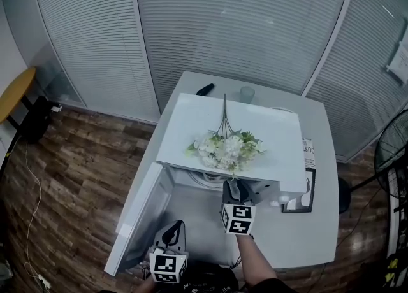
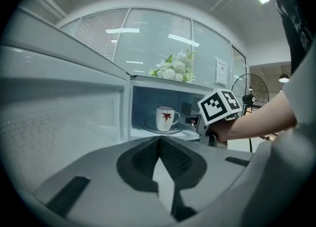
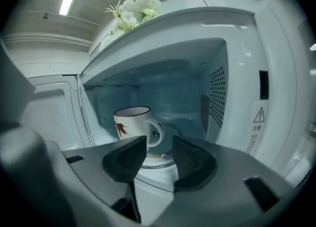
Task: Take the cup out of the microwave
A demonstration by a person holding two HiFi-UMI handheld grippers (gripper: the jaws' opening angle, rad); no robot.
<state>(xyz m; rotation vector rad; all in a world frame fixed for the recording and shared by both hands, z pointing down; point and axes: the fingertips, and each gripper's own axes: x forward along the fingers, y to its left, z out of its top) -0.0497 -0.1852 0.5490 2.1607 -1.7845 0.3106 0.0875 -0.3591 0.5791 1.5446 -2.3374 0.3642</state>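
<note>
Right gripper (image 3: 159, 148) gapes empty before the leaf-print cup (image 3: 130, 122) in the open microwave (image 3: 239, 73); straddle its body, clear of the three o'clock handle (image 3: 157, 132); left gripper (image 2: 159, 144) pinched shut, empty

Three views (one overhead), shared microwave (image 1: 191, 120)

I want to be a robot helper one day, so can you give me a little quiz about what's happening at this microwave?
1. True or false: the cup stands inside the microwave.
2. What lies on top of the microwave? A) flowers B) a book C) a banana
3. Which one is open, the left claw or the right claw?

Key:
1. True. The door is open and the cup has not been taken out.
2. A.
3. The right claw. Its two halves stand apart in front of the cup, and the left claw is closed on nothing.
</note>
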